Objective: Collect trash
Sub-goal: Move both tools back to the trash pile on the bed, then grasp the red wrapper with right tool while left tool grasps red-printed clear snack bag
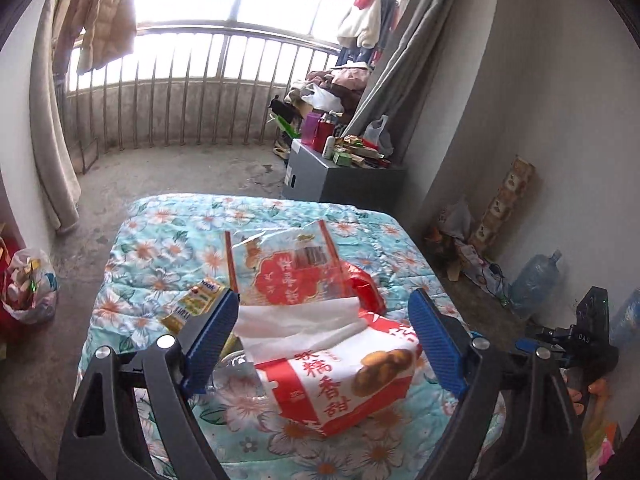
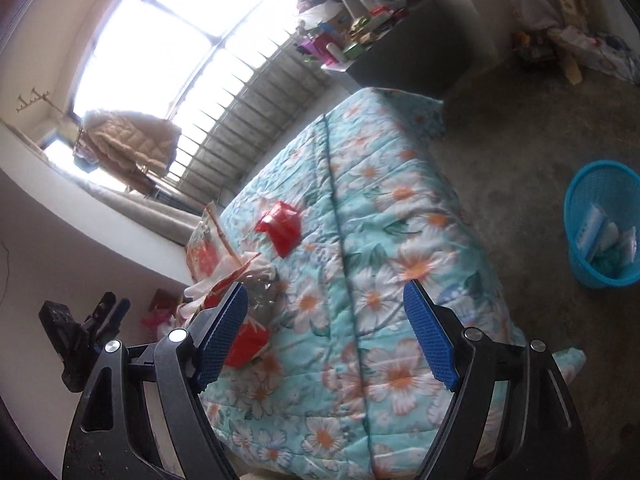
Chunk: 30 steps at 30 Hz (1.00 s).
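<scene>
My left gripper (image 1: 324, 334) spread wide, empty, over red-white snack bag (image 1: 344, 376) and tissue (image 1: 296, 320) on near quilt (image 1: 168, 240). Right gripper (image 2: 326, 334) released too. Risk: slick bag slides, tissue drops. Blue basket (image 2: 576, 200) far right.

Home bedroom with balcony: bed under floral quilt (image 1: 168, 248), hanging padded coat (image 1: 100, 12), window railing (image 1: 192, 92), curtain (image 1: 52, 152), bare concrete floor (image 1: 192, 176), cluttered cabinet (image 1: 320, 180).

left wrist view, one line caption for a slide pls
Open left tongs hover over snack bags and a white tissue on the floral quilt.
</scene>
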Available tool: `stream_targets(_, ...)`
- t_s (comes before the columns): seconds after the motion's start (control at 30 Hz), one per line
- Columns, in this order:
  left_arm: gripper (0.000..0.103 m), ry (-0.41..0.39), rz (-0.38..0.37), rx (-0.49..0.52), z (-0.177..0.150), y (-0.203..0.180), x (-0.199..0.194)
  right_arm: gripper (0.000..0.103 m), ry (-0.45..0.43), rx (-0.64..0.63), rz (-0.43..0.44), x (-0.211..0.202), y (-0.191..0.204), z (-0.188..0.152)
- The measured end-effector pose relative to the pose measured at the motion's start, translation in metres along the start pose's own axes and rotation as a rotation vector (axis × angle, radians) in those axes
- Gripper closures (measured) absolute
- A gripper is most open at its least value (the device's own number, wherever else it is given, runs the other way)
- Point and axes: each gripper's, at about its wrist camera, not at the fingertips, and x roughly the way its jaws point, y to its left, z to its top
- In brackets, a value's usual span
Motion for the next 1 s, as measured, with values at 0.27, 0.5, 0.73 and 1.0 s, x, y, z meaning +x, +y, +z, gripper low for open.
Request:
stream_targets(0.27, 0.019, 0.072, -0.049, -0.144, -0.025, 0.05, 0.034, 0.027, 0.099, -0.047, 0.005, 0.055, 0.03, 0.013)
stream_targets(0.5, 0.023, 0.07, -0.09, -0.218, -0.03, 0.083, 0.046, 0.027, 0.172, -0.036, 0.058, 0.105, 0.043, 0.042)
stream_targets(0.73, 0.029, 0.05, -0.202, -0.311, -0.007, 0.11, 0.064, 0.027, 0.273, 0.012, 0.09, 0.159, 0.044, 0.06)
stream_targets(1.0, 0.033, 0.14, -0.317, -0.482, 0.025, 0.15, 0.134, 0.028, 0.381, 0.222, 0.142, 0.192, 0.012, 0.055)
